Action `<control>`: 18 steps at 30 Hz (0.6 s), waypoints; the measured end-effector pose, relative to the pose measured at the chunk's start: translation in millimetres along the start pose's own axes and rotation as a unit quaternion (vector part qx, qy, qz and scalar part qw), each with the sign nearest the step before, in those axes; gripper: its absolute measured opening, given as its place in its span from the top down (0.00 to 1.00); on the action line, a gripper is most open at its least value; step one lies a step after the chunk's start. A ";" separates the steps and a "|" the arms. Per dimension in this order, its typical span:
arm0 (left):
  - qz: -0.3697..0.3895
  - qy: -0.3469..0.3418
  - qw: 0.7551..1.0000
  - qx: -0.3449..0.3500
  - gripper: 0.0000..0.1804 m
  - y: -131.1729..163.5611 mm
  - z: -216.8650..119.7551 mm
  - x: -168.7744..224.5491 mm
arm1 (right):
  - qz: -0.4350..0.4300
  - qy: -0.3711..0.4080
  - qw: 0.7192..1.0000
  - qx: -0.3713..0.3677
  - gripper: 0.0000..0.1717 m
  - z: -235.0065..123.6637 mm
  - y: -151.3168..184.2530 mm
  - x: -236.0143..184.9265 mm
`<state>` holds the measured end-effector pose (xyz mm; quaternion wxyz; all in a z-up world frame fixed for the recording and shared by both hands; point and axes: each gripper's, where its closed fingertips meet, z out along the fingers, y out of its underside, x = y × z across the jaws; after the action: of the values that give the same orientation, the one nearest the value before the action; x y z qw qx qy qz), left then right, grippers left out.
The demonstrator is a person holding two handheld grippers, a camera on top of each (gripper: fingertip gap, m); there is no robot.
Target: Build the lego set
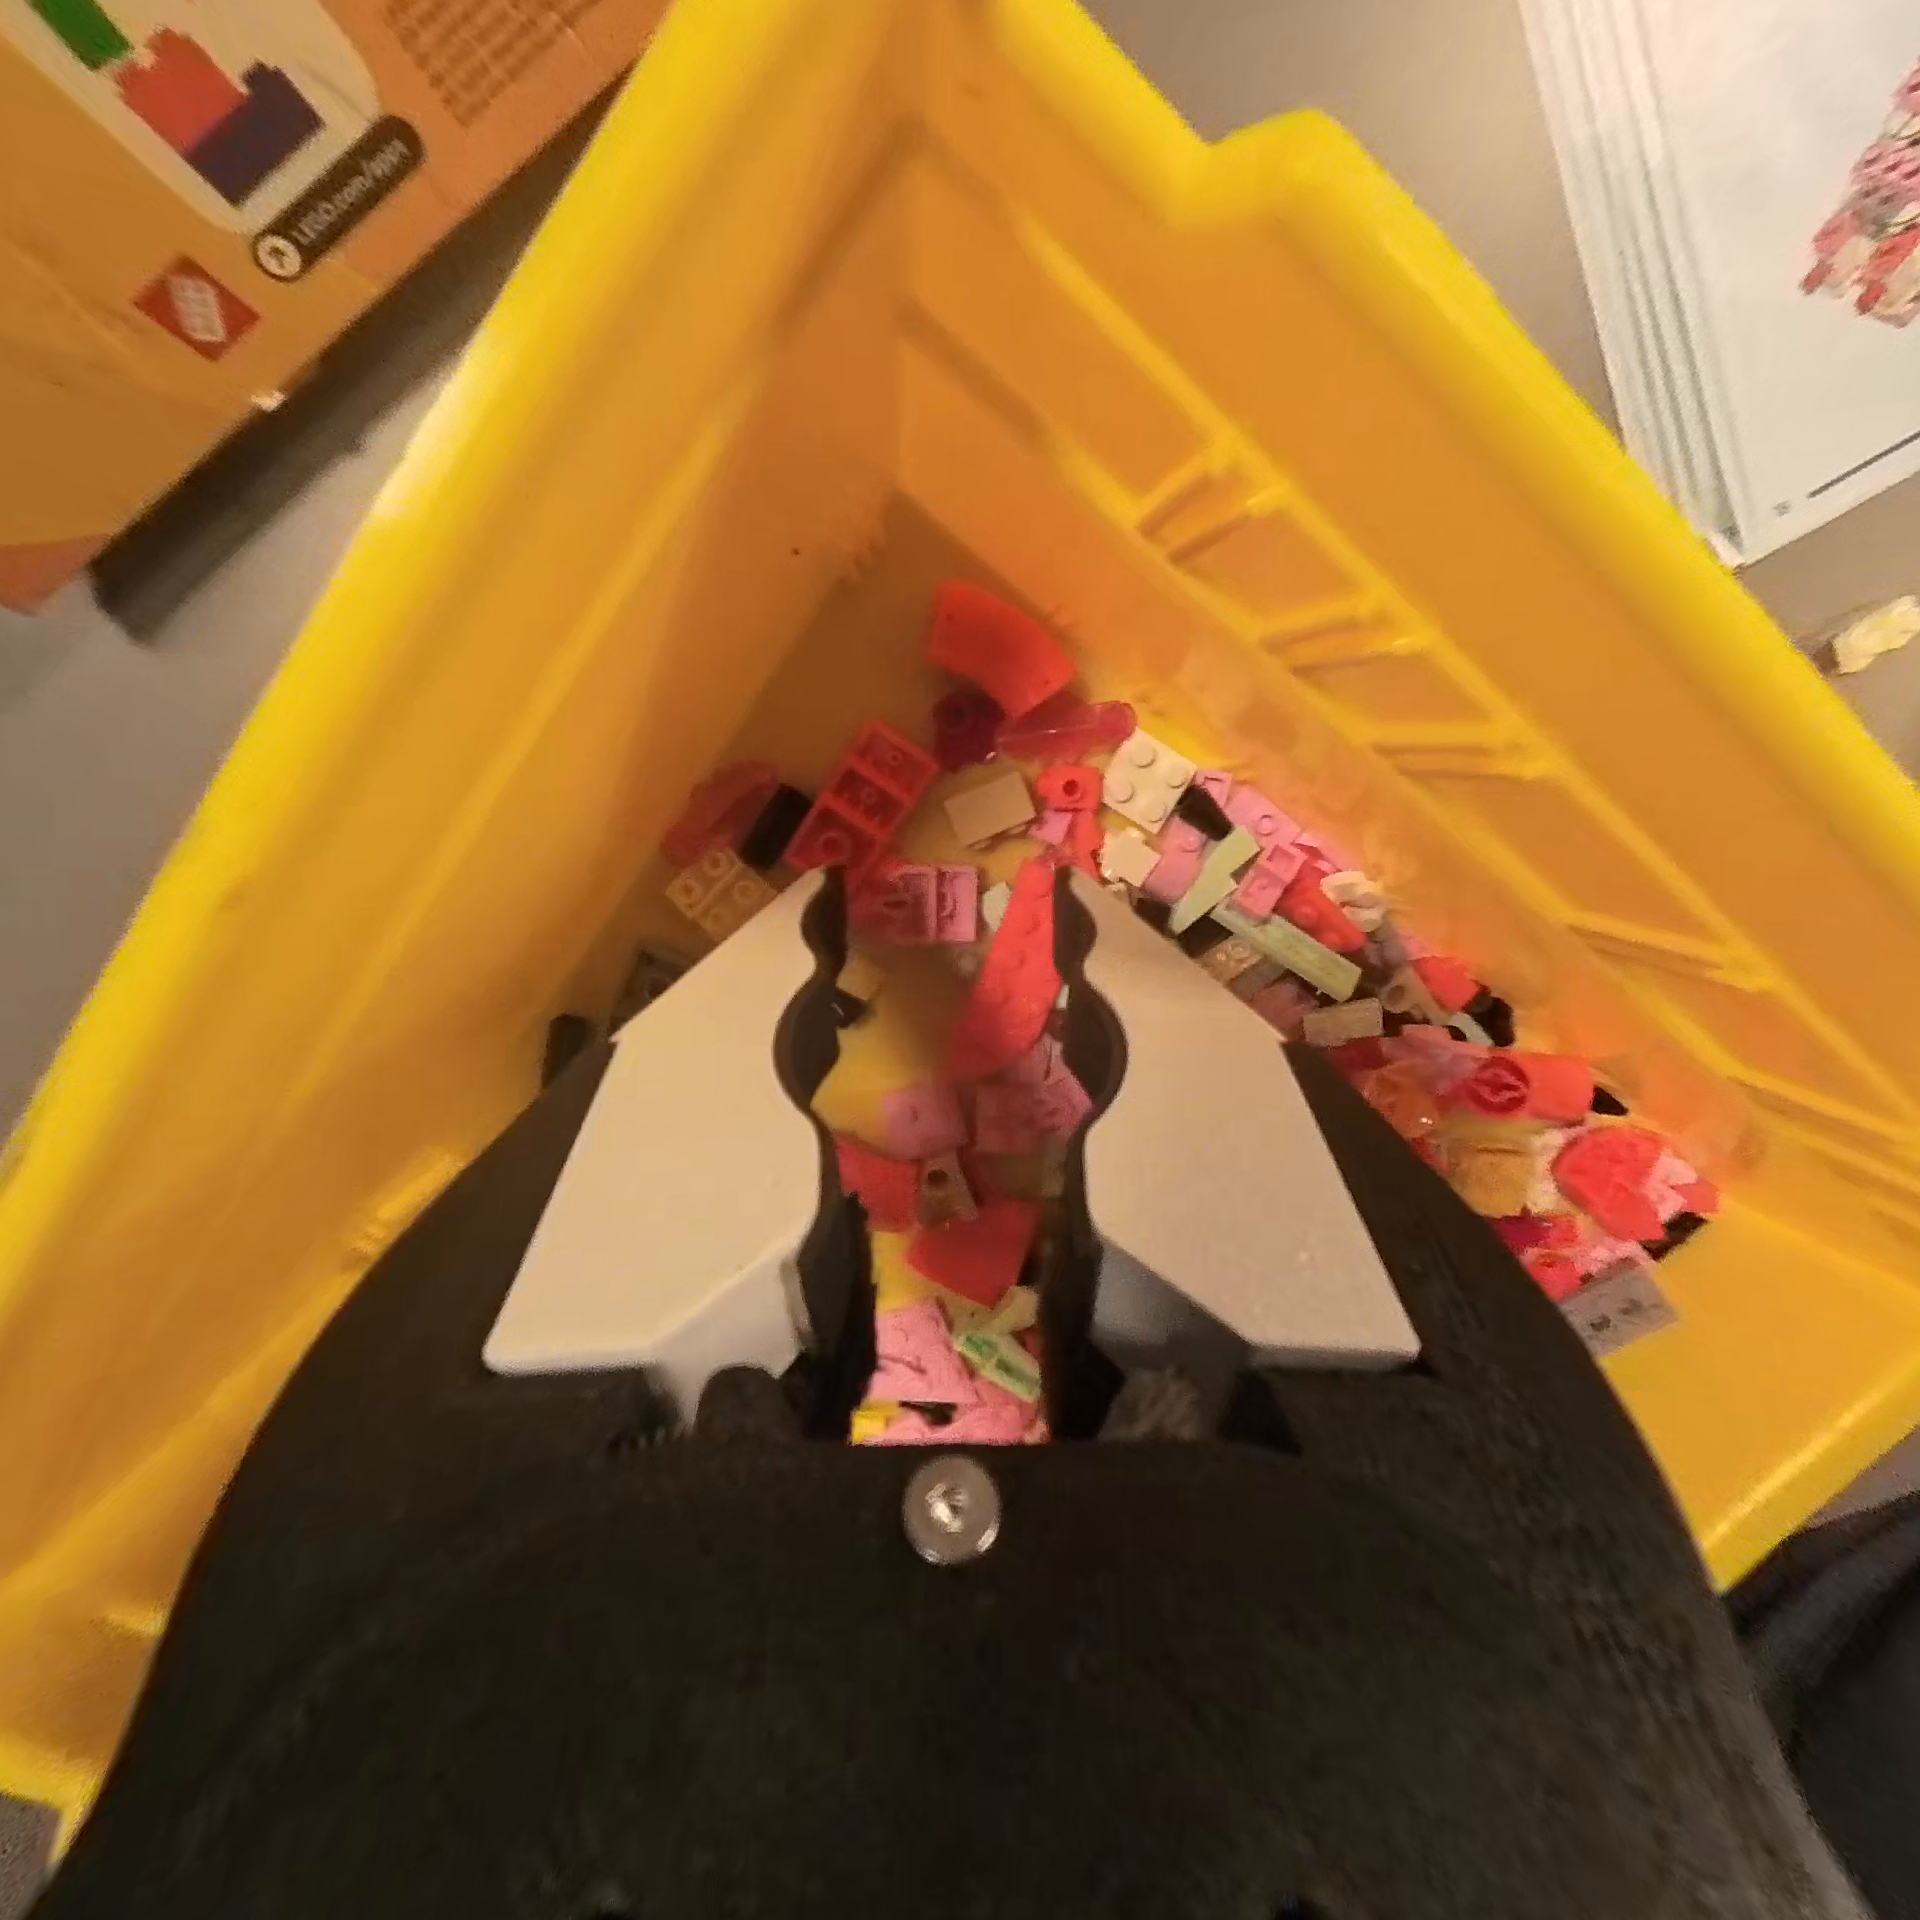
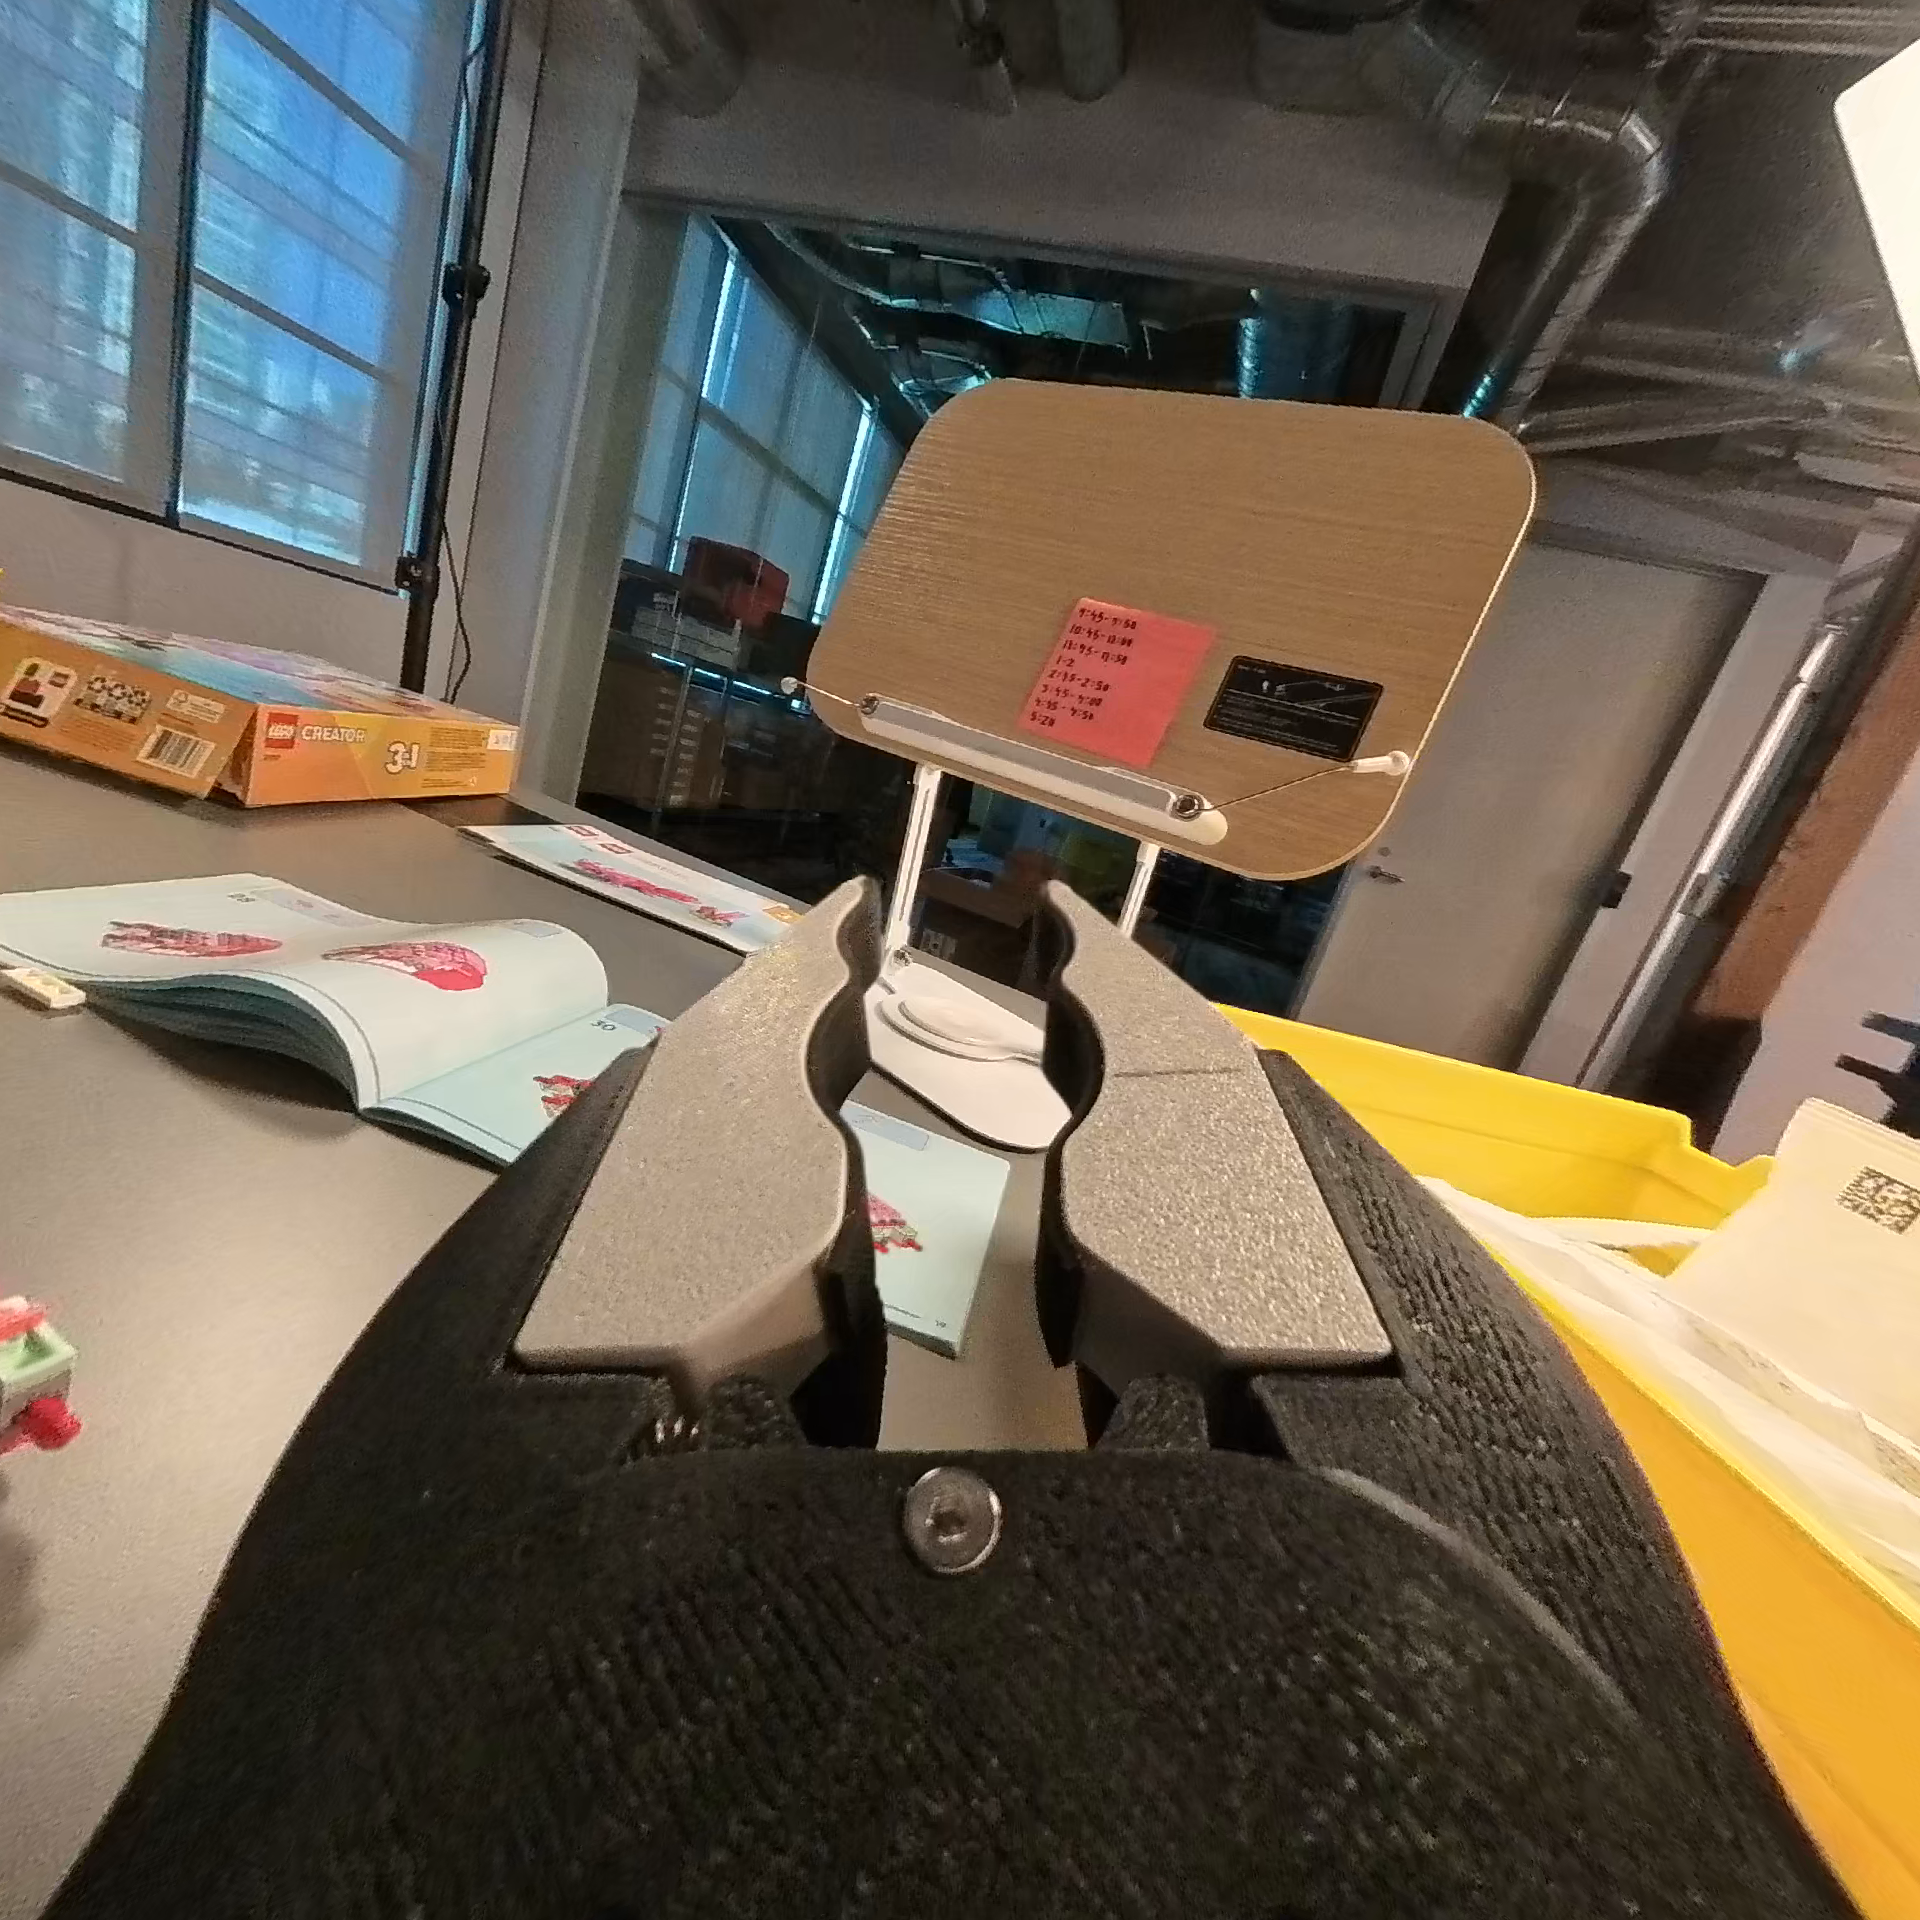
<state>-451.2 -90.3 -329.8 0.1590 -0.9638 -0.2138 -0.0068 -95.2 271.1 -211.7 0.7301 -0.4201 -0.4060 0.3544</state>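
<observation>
My left gripper reaches down into a yellow bin holding a heap of small red, pink, white and tan bricks. Its jaws stand open. A long red wedge plate stands between them and leans on the right finger. There is a clear gap between it and the left finger. A pink brick lies just past the tips. My right gripper is open with nothing between its fingers. It hangs above the grey table and points at a wooden book stand.
An open instruction booklet lies to the left of the right gripper, with a second booklet and an orange box behind it. A small pink and green build sits at the left edge. The yellow bin with paper bags is to the right. Some 50 cm of space lies between my two pairs of fingers.
</observation>
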 end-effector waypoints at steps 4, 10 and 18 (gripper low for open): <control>-0.005 0.027 1.000 -0.008 0.76 6.1 3.4 4.6 | 0.001 -0.001 1.000 -0.002 0.84 0.3 0.8 -0.1; 0.004 -0.010 1.000 -0.026 0.85 24.2 -1.5 -6.9 | -0.006 -0.003 1.000 -0.007 0.84 1.3 2.5 -1.9; 0.006 0.036 0.998 0.045 0.79 13.3 -22.3 7.7 | -0.015 0.007 1.000 -0.015 0.84 2.7 5.3 0.4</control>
<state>-437.5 -105.4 -312.1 0.2101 -0.9560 -0.2024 -0.0305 -98.4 274.5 -215.5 0.7317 -0.4271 -0.4124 0.3349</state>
